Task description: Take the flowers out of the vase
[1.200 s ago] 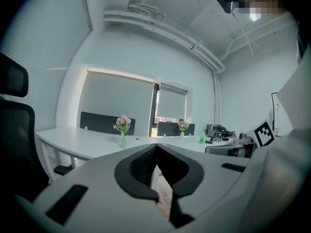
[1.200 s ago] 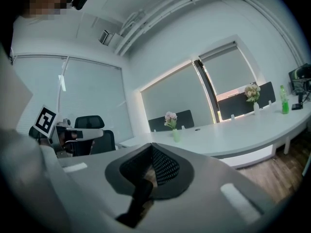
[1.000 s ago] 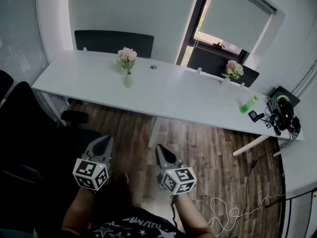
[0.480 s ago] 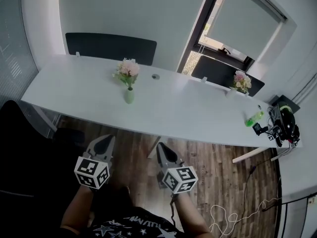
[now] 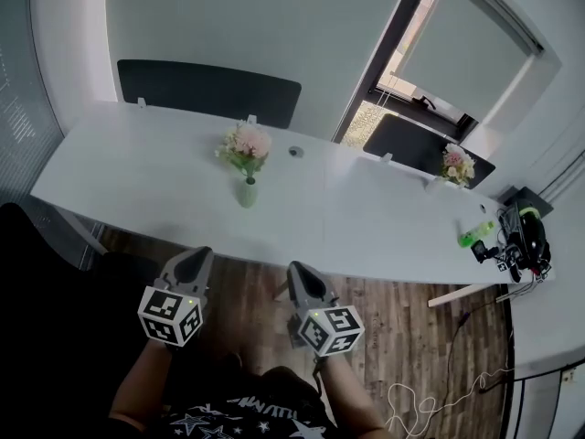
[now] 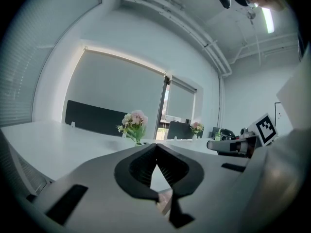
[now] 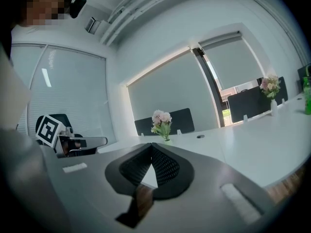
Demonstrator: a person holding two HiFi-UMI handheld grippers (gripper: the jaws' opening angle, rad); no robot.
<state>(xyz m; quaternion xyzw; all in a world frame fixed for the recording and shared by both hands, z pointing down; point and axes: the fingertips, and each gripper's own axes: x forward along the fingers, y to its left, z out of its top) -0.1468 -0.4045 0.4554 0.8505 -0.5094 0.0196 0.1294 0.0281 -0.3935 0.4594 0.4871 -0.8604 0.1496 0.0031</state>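
A bunch of pink flowers (image 5: pixel 245 144) with green leaves stands in a small pale green vase (image 5: pixel 248 193) on the long white table (image 5: pixel 137 181). Both grippers hang over the wooden floor, short of the table's near edge. My left gripper (image 5: pixel 196 254) is shut and holds nothing, and it points toward the vase. My right gripper (image 5: pixel 299 269) is beside it, also shut and holding nothing. The left gripper view has the flowers (image 6: pixel 134 123) straight beyond the closed tips (image 6: pixel 155 146). In the right gripper view the flowers (image 7: pixel 161 120) stand just above the closed tips (image 7: pixel 151 146).
A second vase of flowers (image 5: pixel 457 165) stands far right on the table, with a green bottle (image 5: pixel 475 236) and black gear (image 5: pixel 526 240) at the right end. Dark screens (image 5: pixel 210 90) line the table's far edge. A black chair (image 5: pixel 37 273) is at my left. A cable (image 5: pixel 430 396) lies on the floor.
Both grippers have moved forward toward the table, still shut. The table and the vase now sit closer and lower in the head view.
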